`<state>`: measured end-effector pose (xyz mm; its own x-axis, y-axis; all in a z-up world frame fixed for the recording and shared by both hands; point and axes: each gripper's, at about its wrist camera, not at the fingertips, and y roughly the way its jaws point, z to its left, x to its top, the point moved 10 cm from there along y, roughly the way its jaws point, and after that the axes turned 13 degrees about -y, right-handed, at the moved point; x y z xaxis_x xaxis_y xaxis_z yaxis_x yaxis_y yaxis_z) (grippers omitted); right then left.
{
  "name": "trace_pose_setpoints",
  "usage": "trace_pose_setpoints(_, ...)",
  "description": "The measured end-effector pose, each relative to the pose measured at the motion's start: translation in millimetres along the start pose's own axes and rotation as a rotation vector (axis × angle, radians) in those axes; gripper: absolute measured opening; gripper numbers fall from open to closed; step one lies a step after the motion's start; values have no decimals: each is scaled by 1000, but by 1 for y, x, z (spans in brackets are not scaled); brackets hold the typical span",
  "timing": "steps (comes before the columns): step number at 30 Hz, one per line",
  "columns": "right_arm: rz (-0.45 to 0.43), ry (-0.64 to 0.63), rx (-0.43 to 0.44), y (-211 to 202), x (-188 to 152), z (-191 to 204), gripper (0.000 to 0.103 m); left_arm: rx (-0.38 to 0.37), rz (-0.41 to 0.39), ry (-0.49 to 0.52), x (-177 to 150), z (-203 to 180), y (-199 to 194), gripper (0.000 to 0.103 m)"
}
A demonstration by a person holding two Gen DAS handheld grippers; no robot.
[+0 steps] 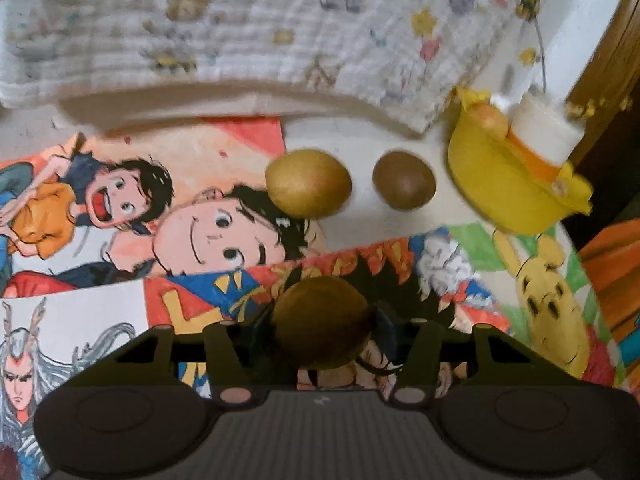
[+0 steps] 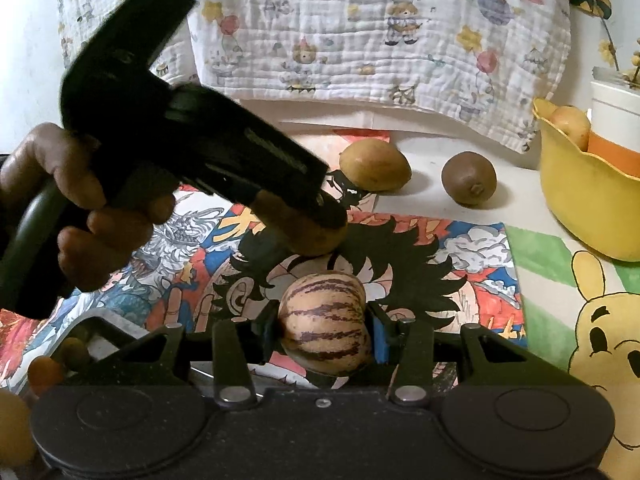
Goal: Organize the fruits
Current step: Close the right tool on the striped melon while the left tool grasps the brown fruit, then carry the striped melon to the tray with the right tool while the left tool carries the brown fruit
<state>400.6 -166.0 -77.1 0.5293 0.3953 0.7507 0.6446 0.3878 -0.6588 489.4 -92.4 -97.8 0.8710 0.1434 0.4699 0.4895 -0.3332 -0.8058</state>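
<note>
My left gripper is shut on a brown kiwi and holds it over the cartoon drawings; it shows from outside in the right wrist view. My right gripper is shut on a cream fruit with purple stripes. A yellow-green fruit and a second brown kiwi lie on the white table beyond. A yellow bowl at the right holds a pale fruit.
Cartoon drawings cover the table, with a yellow bear picture at the right. A printed white cloth hangs at the back. A white and orange container stands behind the bowl. Small orange fruits sit at the lower left.
</note>
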Motion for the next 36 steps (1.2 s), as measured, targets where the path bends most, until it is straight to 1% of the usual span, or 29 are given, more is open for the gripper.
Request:
trace_pose_setpoints(2,1,-3,1,1,0,1,47,26,-5,23,-3,0,6,62)
trace_pose_setpoints(4,4,-5,4,3,-1,1,47,23,-14,38,-4,0,7,61)
trace_pose_setpoints(8,5,-3,8,8,0,2,47,5,3,27,-5,2,6,61)
trace_pose_setpoints(11,-30,27,30,15,14,8,47,5,12,1,-8,3,3,60)
trace_pose_setpoints(13,-40,-25,35,13,18,19,47,-7,17,-12,-9,4,-2,60)
trace_pose_setpoints(15,-43,-63,17,8,19,24,47,-17,11,-21,-9,7,-8,60)
trace_pose_setpoints(18,-44,-49,26,-1,18,26,47,-29,-2,-42,-9,11,-18,60)
trace_pose_setpoints(22,-49,-69,0,-15,15,31,47,-49,-21,-48,-13,12,-36,60)
trace_pose_setpoints(25,-78,-51,6,-18,23,38,47,-70,-34,-54,-20,13,-52,60)
trace_pose_setpoints(28,-97,-77,0,-23,31,47,47,-90,-52,-76,-25,18,-69,60)
trace_pose_setpoints(31,-118,-47,12,-26,41,52,47,-92,-72,-95,-26,27,-83,60)
trace_pose_setpoints(36,-128,-76,2,-28,45,63,47,-91,-104,-129,-26,46,-104,60)
